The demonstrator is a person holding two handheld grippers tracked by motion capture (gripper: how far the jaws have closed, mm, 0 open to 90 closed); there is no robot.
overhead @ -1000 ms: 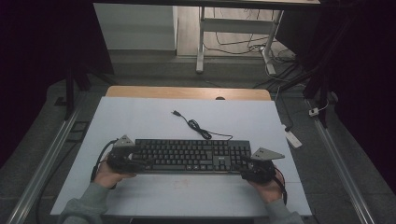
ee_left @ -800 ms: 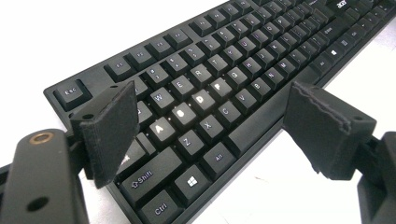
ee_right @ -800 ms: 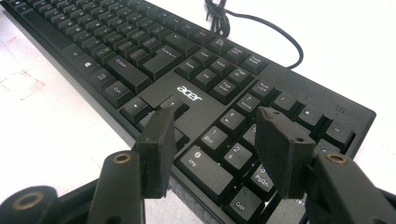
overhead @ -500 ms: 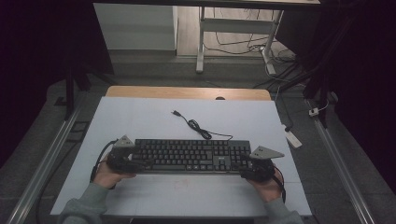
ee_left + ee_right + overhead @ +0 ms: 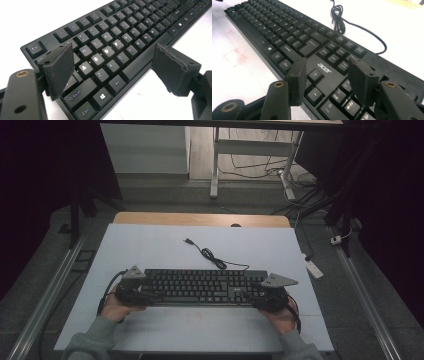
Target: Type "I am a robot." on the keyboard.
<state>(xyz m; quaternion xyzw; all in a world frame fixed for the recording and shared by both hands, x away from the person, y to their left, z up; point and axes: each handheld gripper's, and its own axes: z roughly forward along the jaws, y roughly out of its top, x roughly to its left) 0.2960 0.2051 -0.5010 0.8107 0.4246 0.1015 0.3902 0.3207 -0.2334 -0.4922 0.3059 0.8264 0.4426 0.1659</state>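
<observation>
While my left gripper [image 5: 112,72] and right gripper [image 5: 327,80] hover wide apart, neither clamps the flat, matte-black plastic keyboard [image 5: 200,286].

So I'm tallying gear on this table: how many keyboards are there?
1. The black Acer keyboard lies across the near half of the table, between the left gripper and right gripper.

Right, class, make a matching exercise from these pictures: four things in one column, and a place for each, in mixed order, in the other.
Things:
1. left claw
2. right claw
3. cable
4. keyboard

Places:
A. coiled on the table beyond the keyboard
B. at the end with the Esc key
C. at the end with the arrow keys
D. lying flat between the two hands

Pairs: 1-B, 2-C, 3-A, 4-D
</observation>
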